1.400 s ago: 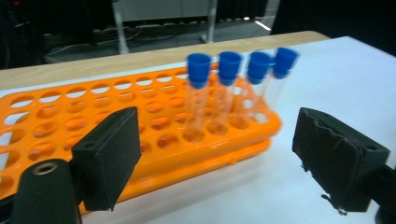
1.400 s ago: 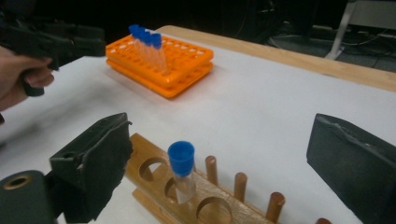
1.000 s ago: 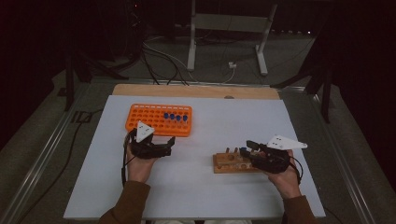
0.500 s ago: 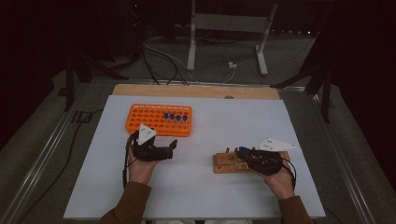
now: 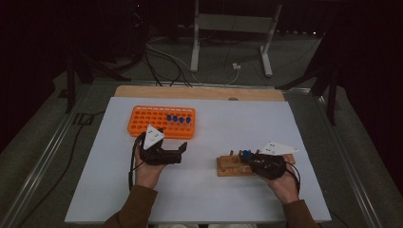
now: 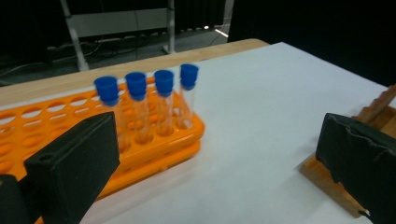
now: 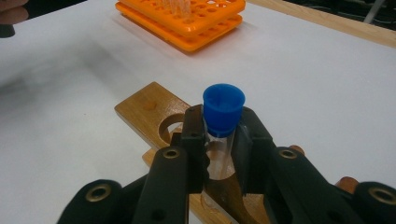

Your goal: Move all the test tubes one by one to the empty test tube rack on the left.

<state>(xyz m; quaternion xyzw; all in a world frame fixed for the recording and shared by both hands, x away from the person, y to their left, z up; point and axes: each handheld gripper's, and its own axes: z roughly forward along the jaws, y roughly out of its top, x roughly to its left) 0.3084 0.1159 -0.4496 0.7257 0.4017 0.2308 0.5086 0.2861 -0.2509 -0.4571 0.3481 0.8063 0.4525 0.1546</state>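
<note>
- The right tongs (image 7: 219,140) sit nearest in the right gripper view, their two black jaws pressed against the clear wall of a blue-capped test tube (image 7: 223,112), just below its cap.
- That tube stands upright in a hole of the wooden rack (image 7: 149,112), with an empty round hole showing just beside it on the rack's bare top.
- In the high view the right tongs (image 5: 248,159) lie over the wooden rack (image 5: 227,165) at the right of the white table (image 5: 237,123), and the tube's blue cap (image 5: 245,153) shows at their tips.
- The left tongs (image 5: 180,151) rest in the person's left hand (image 5: 148,171) at the table's left-centre, well apart from the wooden rack.
- In the left gripper view the left tongs (image 6: 219,158) stand wide, with bare table between the two black pads and nothing gripped.
- Farther back, the orange rack (image 6: 154,149) lies near the left tongs; four blue-capped tubes (image 6: 136,105) stand upright in a row in its holes.
- In the high view the orange rack (image 5: 142,121) lies toward the far left of the table, its blue caps grouped at its right end.
</note>
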